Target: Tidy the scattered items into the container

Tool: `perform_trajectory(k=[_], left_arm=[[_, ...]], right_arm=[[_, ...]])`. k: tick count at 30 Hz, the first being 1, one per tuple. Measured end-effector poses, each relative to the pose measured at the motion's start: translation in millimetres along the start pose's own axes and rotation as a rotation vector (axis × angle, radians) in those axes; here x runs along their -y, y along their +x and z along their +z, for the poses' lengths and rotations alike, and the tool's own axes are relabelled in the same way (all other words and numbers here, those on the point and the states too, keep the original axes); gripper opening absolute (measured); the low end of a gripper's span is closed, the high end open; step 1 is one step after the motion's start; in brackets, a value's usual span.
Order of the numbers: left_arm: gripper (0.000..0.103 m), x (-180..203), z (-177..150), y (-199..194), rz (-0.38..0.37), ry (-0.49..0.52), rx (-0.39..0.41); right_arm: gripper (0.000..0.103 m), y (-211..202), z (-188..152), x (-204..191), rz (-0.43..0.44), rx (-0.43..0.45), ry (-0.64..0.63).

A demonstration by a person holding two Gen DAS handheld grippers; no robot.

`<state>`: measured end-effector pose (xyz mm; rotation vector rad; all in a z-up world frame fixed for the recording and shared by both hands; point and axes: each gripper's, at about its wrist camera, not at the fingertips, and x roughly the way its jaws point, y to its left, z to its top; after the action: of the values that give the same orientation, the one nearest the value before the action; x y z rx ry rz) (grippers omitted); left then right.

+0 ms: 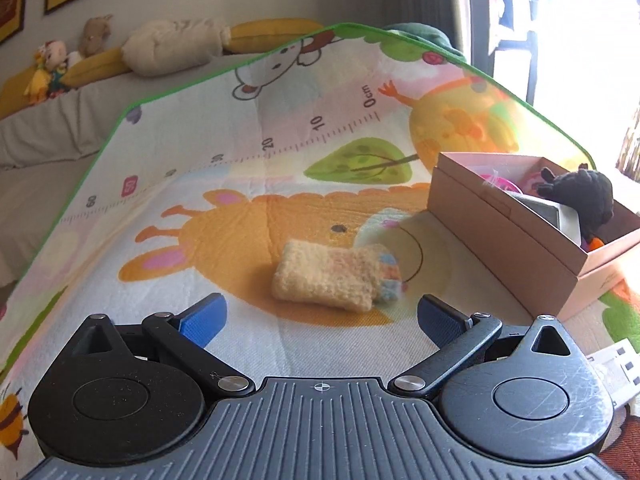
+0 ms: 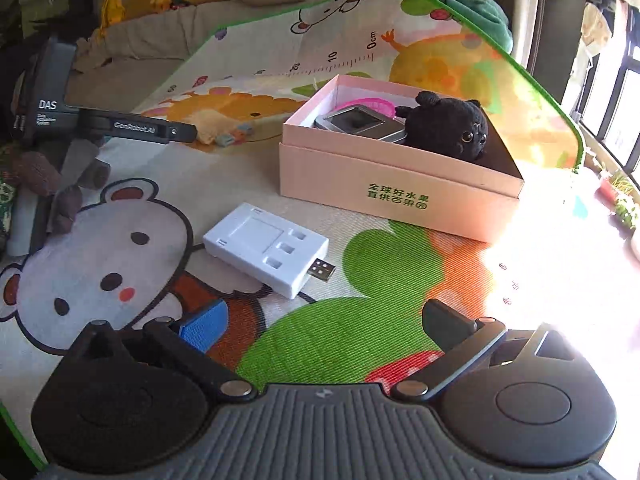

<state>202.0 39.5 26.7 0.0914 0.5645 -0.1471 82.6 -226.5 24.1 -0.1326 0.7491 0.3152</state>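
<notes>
Right wrist view: right gripper (image 2: pixel 324 320) and left gripper (image 1: pixel 320 314) both released, empty; knitted sock (image 1: pixel 336 276) and white charger (image 2: pixel 266 248) beside box (image 2: pixel 400 196) await pickup next.

The left gripper (image 1: pixel 322 318) stands with its blue-padded jaws wide apart and nothing between them, above a cartoon play mat (image 1: pixel 240 184). Just beyond the jaws, at twelve o'clock, a cream knitted sock (image 1: pixel 336 276) lies flat on the mat. At two o'clock sits a pink cardboard box (image 1: pixel 512 236), holding a black plush toy (image 1: pixel 588 196) and a grey tin (image 1: pixel 552 210). At ten o'clock, soft toys (image 1: pixel 100 48) line the far wall.
</notes>
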Motion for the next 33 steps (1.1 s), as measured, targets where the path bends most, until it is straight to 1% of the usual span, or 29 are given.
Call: perform_trajectory(k=[2, 4, 5, 6, 7, 8, 9, 10, 11, 12, 13, 14, 15, 16, 17, 18, 19, 21, 22, 25, 28, 30, 32, 33], left_arm=[[0.103, 2.8, 8.1, 10.4, -0.025, 0.029, -0.015], [0.103, 3.6, 15.8, 24.0, -0.076, 0.055, -0.067], [0.103, 4.2, 18.1, 30.4, -0.082, 0.062, -0.087], [0.103, 4.7, 19.5, 36.8, -0.067, 0.064, -0.104], [0.103, 4.8, 19.8, 44.3, -0.045, 0.055, -0.124], [0.103, 5.0, 19.8, 49.3, -0.049, 0.033, -0.148], [0.103, 5.2, 19.1, 51.5, -0.092, 0.0, -0.177], [0.103, 7.3, 17.5, 49.3, -0.17, -0.032, -0.2], [0.103, 11.8, 16.6, 44.3, -0.234, -0.031, -0.201], [0.103, 19.6, 15.1, 36.5, -0.342, -0.01, -0.219], [0.103, 26.5, 13.3, 28.6, -0.426, 0.008, -0.23], [0.103, 30.9, 12.0, 21.4, -0.473, 0.019, -0.229], [0.103, 36.7, 10.8, 10.9, -0.497, 0.045, -0.209], [0.103, 40.6, 10.8, 2.7, -0.484, 0.076, -0.183], [0.103, 42.6, 11.3, -1.9, -0.448, 0.103, -0.16], [0.103, 45.0, 13.1, -3.6, -0.369, 0.134, -0.135], [0.103, 46.6, 15.6, -1.4, -0.266, 0.17, -0.111], [0.103, 45.3, 18.4, 8.9, -0.13, 0.21, -0.071], [0.103, 40.7, 21.5, 19.8, -0.116, 0.206, -0.068], [0.103, 25.5, 28.1, 49.5, -0.176, 0.127, -0.128], [0.103, 17.8, 26.6, 66.1, -0.196, 0.051, -0.159], [0.102, 21.4, 22.0, 68.0, -0.192, 0.051, -0.152], [0.102, 27.5, 17.9, 63.3, -0.198, 0.09, -0.143], [0.102, 29.2, 16.4, 60.1, -0.209, 0.099, -0.142]], right_arm=[[0.103, 9.4, -6.1, -4.5, 0.044, -0.004, 0.025], [0.103, 13.5, -13.4, -5.2, 0.068, -0.006, 0.048], [0.103, 13.2, -16.7, -5.8, 0.067, 0.006, 0.042], [0.103, 12.5, -18.8, -6.6, 0.068, 0.015, 0.033], [0.103, 11.5, -20.1, -6.3, 0.073, 0.02, 0.033], [0.103, 10.7, -20.6, -4.4, 0.081, 0.026, 0.043], [0.103, 10.3, -21.0, -2.5, 0.09, 0.031, 0.054], [0.103, 9.8, -21.6, -0.8, 0.098, 0.036, 0.063], [0.103, 9.3, -22.2, 0.5, 0.104, 0.04, 0.069], [0.103, 8.9, -22.6, 1.9, 0.112, 0.044, 0.076], [0.103, 8.4, -22.8, 3.8, 0.121, 0.049, 0.087], [0.103, 8.0, -23.1, 5.4, 0.129, 0.052, 0.095], [0.103, 7.7, -23.1, 6.3, 0.133, 0.054, 0.099], [0.103, 7.7, -23.1, 6.7, 0.135, 0.056, 0.101], [0.103, 7.8, -23.0, 6.7, 0.136, 0.056, 0.102], [0.103, 7.9, -22.9, 6.3, 0.135, 0.055, 0.1], [0.103, 8.1, -22.7, 5.7, 0.133, 0.054, 0.096], [0.103, 8.6, -22.6, 3.6, 0.125, 0.05, 0.085], [0.103, 8.9, -22.5, 2.3, 0.12, 0.047, 0.078], [0.103, 9.6, -22.1, -0.5, 0.106, 0.04, 0.06], [0.103, 10.0, -21.9, -1.2, 0.1, 0.037, 0.053], [0.103, 9.4, -20.9, 1.3, 0.111, 0.035, 0.054], [0.103, 7.9, -16.2, 14.3, 0.131, 0.038, 0.091], [0.103, 6.2, -12.5, 24.9, 0.107, 0.056, 0.125]])
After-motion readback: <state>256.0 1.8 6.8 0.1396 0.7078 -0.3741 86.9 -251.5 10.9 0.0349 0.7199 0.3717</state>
